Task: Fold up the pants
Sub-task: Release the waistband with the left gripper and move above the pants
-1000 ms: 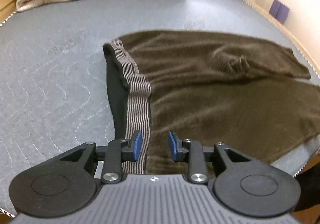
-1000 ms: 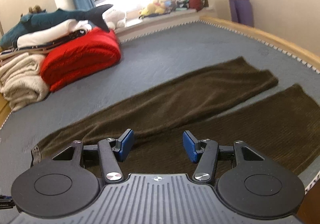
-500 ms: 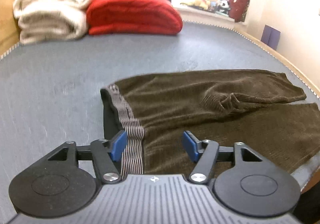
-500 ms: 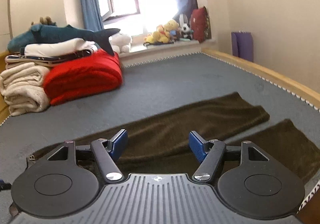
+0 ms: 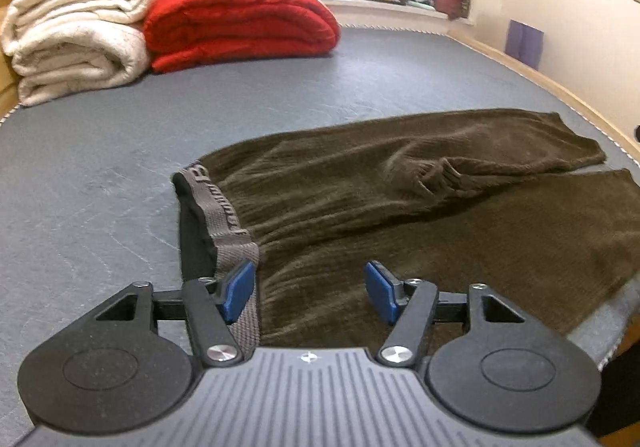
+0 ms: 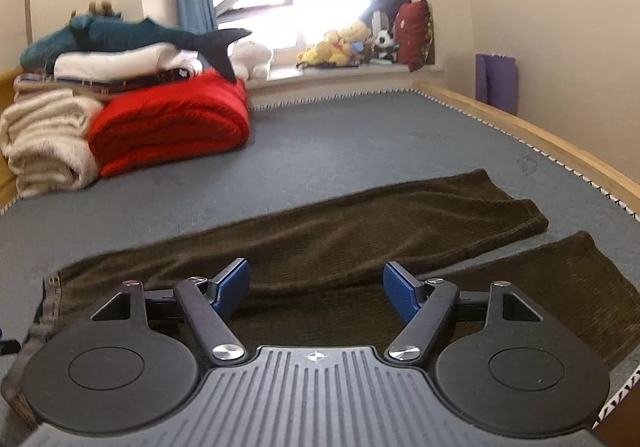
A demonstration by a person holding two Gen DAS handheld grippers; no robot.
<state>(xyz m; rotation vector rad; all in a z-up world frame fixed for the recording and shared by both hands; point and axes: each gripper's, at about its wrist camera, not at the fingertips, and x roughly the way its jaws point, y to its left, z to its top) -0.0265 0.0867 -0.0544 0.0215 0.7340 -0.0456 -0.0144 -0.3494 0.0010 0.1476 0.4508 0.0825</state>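
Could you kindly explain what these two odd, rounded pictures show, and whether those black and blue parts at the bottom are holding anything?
Gladly. There is no robot here: a person holds a two-finger claw in each hand, and a wide-angle camera on each looks forward along its fingers. One picture comes from the left claw, the other from the right claw. The blue pads are the fingertips. Both claws have just been opening; they stand open with nothing pressed between the pads.

Below them, brown pants lie spread flat on a grey mattress, their striped waistband near the left claw and both legs stretching away. Behind are a folded red blanket, cream blankets and a plush shark.
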